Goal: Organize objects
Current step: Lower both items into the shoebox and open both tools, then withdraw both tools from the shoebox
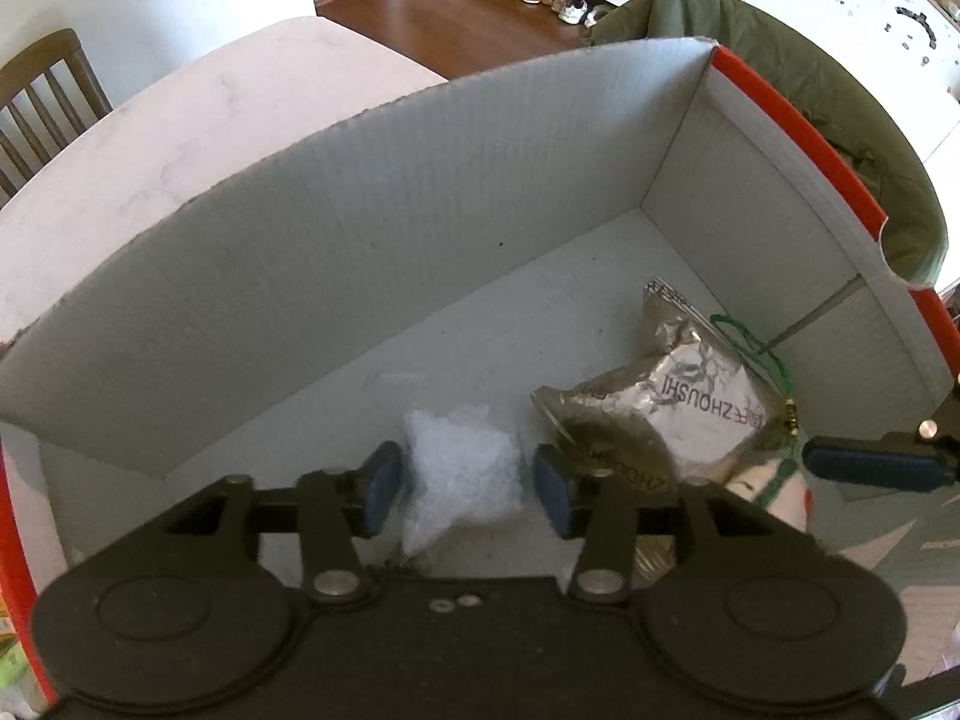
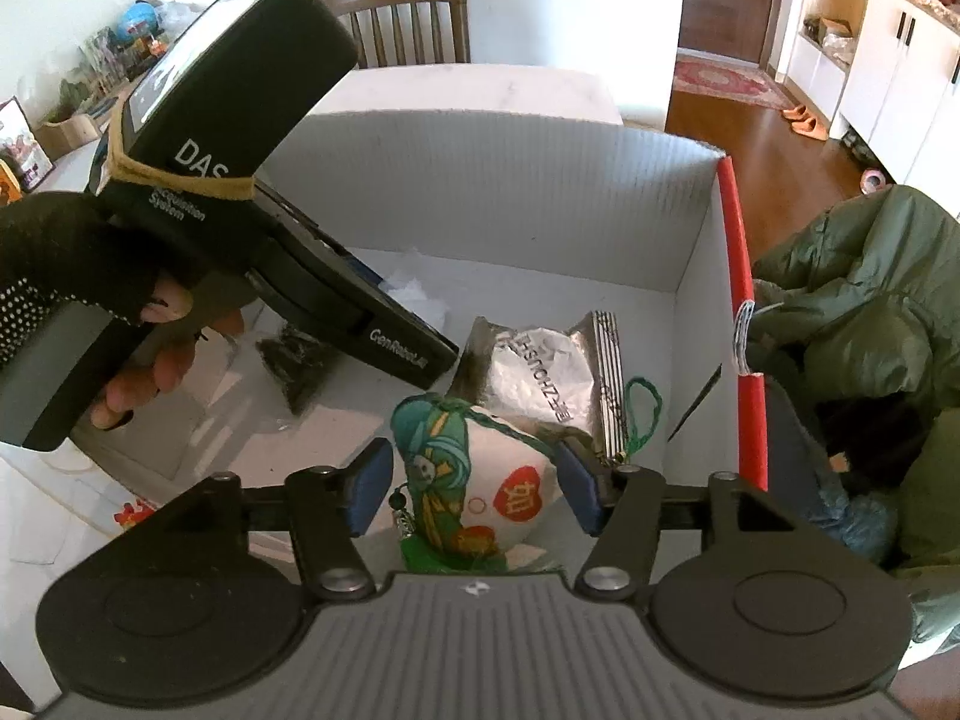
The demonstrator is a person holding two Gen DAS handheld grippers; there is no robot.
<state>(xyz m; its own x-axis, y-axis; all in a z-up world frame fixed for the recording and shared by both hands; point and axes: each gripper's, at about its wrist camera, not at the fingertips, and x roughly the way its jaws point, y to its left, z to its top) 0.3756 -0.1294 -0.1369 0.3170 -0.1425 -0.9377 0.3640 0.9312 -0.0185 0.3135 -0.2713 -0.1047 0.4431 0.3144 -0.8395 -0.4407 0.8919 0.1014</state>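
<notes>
While lengthwise toward corner, foil packet (image 1: 678, 402), tools (image 1: 465, 495) apart.

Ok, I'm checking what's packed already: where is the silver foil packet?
The silver foil packet lies on the floor of the white box, toward its right wall, just behind the printed pouch.
</notes>
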